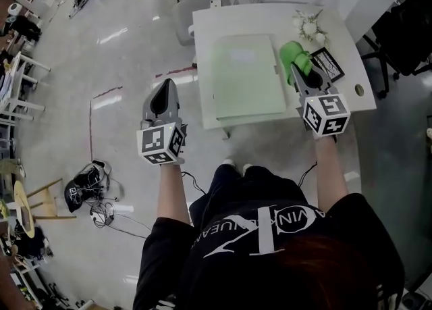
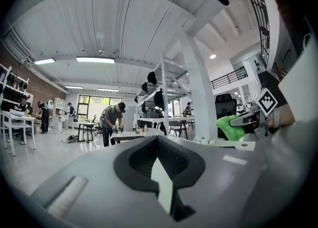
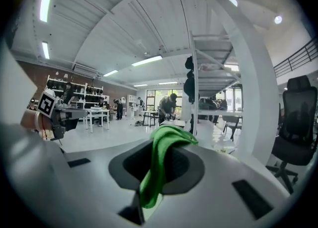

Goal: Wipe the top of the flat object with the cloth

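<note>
Pre-wipe. My right gripper point(image 1: 299, 72) fingers clamped on cloth point(image 1: 293, 53), right of flat object point(image 1: 246, 75), frame upper centre. Left gripper point(image 1: 164, 90) fingers together, empty. Next, I judge: lower cloth onto top.

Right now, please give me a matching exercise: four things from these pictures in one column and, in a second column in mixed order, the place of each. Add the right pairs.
1. cloth
2. flat object
3. left hand-held gripper
4. flowers

A. near the far edge of the table
B. over the floor, left of the table
C. between the jaws of the right hand-held gripper
D. lying flat on the table

Pairs: 1-C, 2-D, 3-B, 4-A.
</note>
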A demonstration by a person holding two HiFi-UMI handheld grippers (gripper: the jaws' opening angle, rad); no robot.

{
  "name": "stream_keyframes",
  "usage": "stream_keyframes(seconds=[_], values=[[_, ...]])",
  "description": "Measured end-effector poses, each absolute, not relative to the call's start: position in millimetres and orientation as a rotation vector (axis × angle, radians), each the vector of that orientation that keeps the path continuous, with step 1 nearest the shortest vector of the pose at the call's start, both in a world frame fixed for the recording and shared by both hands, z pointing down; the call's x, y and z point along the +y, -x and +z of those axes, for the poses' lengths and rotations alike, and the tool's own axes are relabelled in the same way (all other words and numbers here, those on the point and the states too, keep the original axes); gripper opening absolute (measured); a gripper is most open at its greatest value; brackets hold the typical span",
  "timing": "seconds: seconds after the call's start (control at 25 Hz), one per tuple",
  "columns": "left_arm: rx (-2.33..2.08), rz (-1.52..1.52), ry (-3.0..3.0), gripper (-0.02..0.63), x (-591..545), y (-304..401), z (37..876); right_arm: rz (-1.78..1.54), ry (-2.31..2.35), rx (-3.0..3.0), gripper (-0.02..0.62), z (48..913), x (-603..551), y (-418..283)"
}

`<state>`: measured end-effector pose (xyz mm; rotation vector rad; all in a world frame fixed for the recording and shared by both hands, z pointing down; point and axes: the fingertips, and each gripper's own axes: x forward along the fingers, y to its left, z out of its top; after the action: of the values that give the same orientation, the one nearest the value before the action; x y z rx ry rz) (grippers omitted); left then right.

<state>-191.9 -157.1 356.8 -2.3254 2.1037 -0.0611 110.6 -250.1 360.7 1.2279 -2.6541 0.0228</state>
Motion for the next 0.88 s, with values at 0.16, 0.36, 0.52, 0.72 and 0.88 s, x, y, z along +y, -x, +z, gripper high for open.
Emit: stream_keyframes(seconds=[0.16,0.36,0.52,0.72,0.88], values=[[2.09,-0.029,2.296,0.011,-157,196,340,-0.007,-1.236,-2.675,0.046,347,-251,-106],[2.094,-0.014,2.277,0.01,-158,202,331,-0.033,-1.253,-2.697,0.046,332,-252,-102],[2.102,-0.023,2.263,0.011,-157,207,330,-0.048,-1.259,-2.708,0.046,325,-254,-98],[2.107,-0.022,2.247,0.011,-156,214,327,-0.062,-1.261,-2.712,0.046,321,-256,-93],[2.114,-0.012,2.237,0.011,-158,221,324,-0.07,-1.268,-2.715,0.046,319,-258,-88]])
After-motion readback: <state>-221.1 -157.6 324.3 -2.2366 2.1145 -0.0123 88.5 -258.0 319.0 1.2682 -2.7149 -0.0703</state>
